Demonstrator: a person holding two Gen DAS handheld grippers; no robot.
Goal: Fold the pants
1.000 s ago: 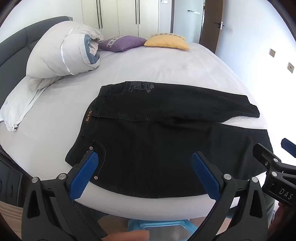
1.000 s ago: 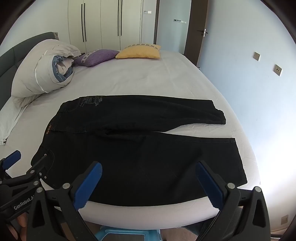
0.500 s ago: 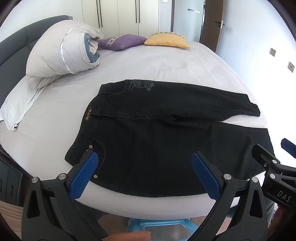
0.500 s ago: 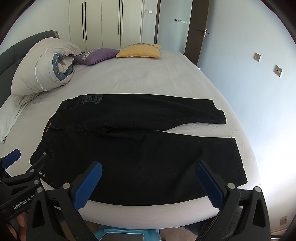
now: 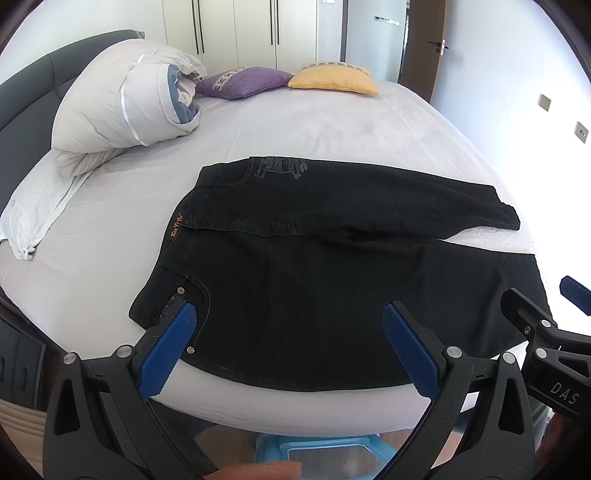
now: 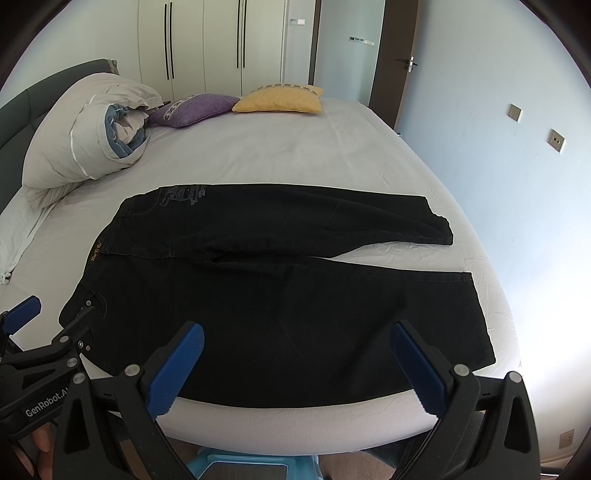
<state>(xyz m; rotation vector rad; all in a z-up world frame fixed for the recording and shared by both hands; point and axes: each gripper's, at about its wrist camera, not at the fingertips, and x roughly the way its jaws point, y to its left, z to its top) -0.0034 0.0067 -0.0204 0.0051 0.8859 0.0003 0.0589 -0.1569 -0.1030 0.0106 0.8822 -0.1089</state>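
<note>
White sheets cover the bed (image 5: pixel 332 125) in the left wrist view, with a rolled duvet (image 5: pixel 122 107) at its left, a purple cushion (image 5: pixel 243 81) and a yellow cushion (image 5: pixel 334 77) at the far end before a wardrobe (image 5: pixel 258 33). Black pants (image 5: pixel 332 258) lie flat near the front edge of the bed, waistband to the left, the two legs spread apart toward the right. Over the near edge hovers the left gripper (image 5: pixel 288 347), its blue pads wide apart and holding nothing, one pad above the pocket corner. Part of the right gripper (image 5: pixel 546 328) shows at the right edge.

From the right wrist view, the same bed (image 6: pixel 295 147) and pants (image 6: pixel 295 295) fill the middle, the far leg angled away from the near one. Just short of the near leg sits the right gripper (image 6: pixel 295 362), spread wide and empty. At the left edge, the left gripper (image 6: pixel 44 332) hangs by the pocket.
</note>
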